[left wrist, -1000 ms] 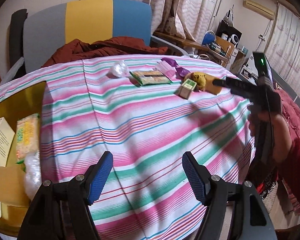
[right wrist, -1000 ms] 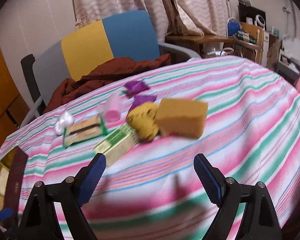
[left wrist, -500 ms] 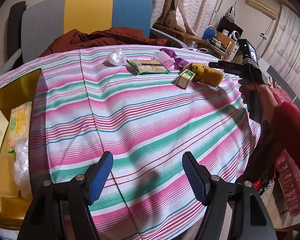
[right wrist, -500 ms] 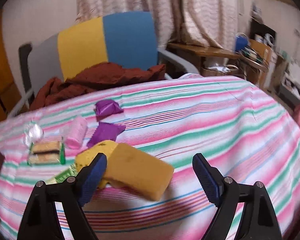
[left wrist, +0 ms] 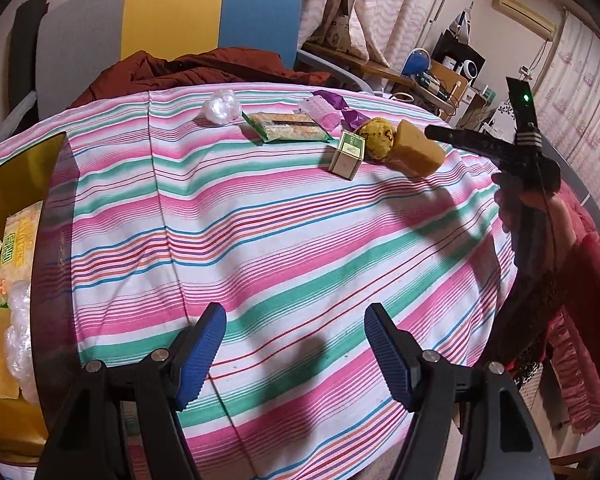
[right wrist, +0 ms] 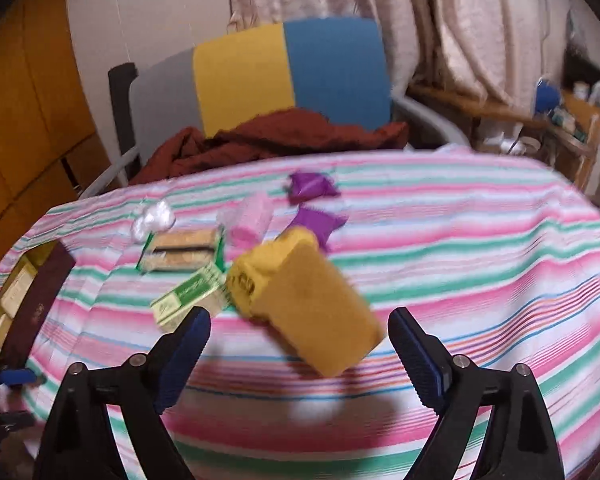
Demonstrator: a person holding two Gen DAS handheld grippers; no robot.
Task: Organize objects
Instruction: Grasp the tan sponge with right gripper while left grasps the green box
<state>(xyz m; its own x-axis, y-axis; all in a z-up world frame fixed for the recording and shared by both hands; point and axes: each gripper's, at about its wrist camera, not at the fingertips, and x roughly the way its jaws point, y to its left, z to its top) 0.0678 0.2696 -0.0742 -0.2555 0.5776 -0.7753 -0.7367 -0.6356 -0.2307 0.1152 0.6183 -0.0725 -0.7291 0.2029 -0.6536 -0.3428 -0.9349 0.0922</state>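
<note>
While we hold a two-finger gripper in each hand over a round table under a pink, green and white striped cloth (left wrist: 284, 216), the right gripper (right wrist: 300, 344) points at a tan sponge-like block (right wrist: 316, 312). Its jaws stand wide apart and empty, with the block lying just ahead of them, tilted and resting on the cloth; the right wrist view is blurred, so we cannot tell whether either pad touches it. From the left wrist view the same block (left wrist: 418, 152) sits at the far right of the table, touching a lumpy yellow ball (left wrist: 376, 140), with a small green box (left wrist: 348, 154) just beside that. Further back lie a green snack packet (left wrist: 286, 126), a pink roll (left wrist: 320, 114), purple wrappers (left wrist: 336, 100) and a crumpled clear wrapper (left wrist: 220, 106).

The left gripper (left wrist: 296, 348) hovers near the table's front edge, jaws apart and holding nothing. A gold tray (left wrist: 16, 184) with packets in it sits at the left.

We judge the block to be light, soft and springy, not fragile and not slippery. It should be taken across its two long flat sides, near the middle, with a gentle squeeze so it does not buckle or pivot.
</note>
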